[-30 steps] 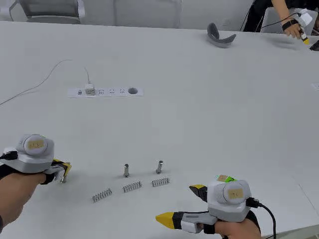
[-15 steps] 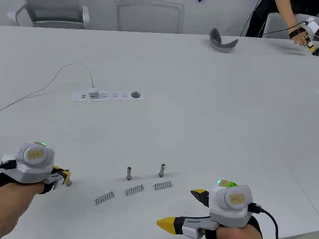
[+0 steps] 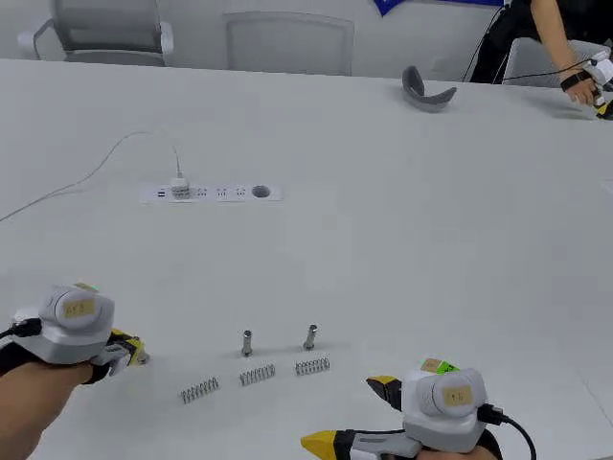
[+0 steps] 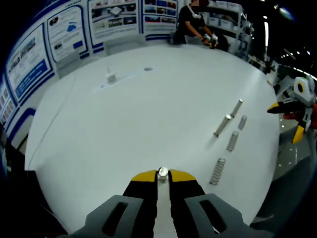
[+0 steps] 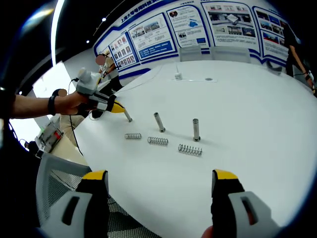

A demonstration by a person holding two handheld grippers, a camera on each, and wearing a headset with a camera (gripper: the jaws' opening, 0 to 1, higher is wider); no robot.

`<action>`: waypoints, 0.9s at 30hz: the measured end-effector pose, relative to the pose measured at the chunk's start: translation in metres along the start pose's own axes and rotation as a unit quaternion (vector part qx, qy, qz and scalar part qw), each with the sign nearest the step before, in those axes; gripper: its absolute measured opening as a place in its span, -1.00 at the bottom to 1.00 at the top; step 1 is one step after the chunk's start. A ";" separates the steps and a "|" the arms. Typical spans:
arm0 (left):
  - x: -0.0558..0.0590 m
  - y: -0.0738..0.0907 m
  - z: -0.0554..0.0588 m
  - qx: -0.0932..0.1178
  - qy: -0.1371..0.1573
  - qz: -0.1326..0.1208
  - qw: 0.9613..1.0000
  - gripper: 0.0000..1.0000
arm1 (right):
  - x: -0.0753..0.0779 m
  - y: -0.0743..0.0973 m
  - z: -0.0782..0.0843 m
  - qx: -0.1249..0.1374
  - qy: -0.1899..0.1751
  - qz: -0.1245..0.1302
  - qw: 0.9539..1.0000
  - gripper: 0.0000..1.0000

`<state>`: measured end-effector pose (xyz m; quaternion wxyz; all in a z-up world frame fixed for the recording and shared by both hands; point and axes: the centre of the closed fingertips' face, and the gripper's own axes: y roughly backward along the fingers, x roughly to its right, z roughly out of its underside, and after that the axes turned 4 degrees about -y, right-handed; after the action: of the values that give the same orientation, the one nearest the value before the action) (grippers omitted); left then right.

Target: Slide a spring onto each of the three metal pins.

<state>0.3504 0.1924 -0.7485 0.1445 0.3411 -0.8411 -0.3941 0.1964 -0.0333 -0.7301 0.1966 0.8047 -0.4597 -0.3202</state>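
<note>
Gripping one metal pin (image 4: 162, 171), left tool (image 4: 162, 176) low over table (image 4: 124, 124); right tool (image 5: 159, 175) spread wide.

Table (image 3: 402, 240) was white, each pin (image 3: 247, 342) and spring (image 3: 257, 375) silver, left gripper (image 3: 134, 352) and right gripper (image 3: 350, 414) grey with yellow-tipped jaws, power strip (image 3: 211, 193) white.

— Where does the head view sit?
— High over the near edge of the table (image 3: 402, 220), facing forward and down along it, past the power strip (image 3: 211, 193).
— And the gripper views?
— Low, close above the tabletop. The left gripper view looks across from the left side, the right gripper view from the near edge. All three share the two standing pins (image 3: 247, 342) and the springs (image 3: 257, 375) beside them.
</note>
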 end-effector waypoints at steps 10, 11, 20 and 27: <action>0.016 -0.004 -0.013 0.006 -0.015 0.014 1.000 -0.85 | 0.001 0.000 0.000 0.002 0.000 0.000 1.000 0.75; 0.018 -0.004 -0.014 0.006 -0.016 0.015 1.000 -0.85 | 0.001 0.000 -0.001 0.003 0.000 0.000 1.000 0.75; 0.031 -0.008 -0.026 0.012 -0.029 0.026 0.999 -0.85 | 0.000 -0.001 -0.001 0.005 0.000 -0.001 1.000 0.75; 0.043 -0.013 -0.031 0.014 -0.039 0.036 0.998 -0.85 | 0.001 0.001 0.000 0.005 -0.002 0.000 1.000 0.75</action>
<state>0.3414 0.1396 -0.7391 0.1208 0.2968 -0.8631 -0.3902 0.1963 -0.0348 -0.7301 0.1914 0.8051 -0.4616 -0.3195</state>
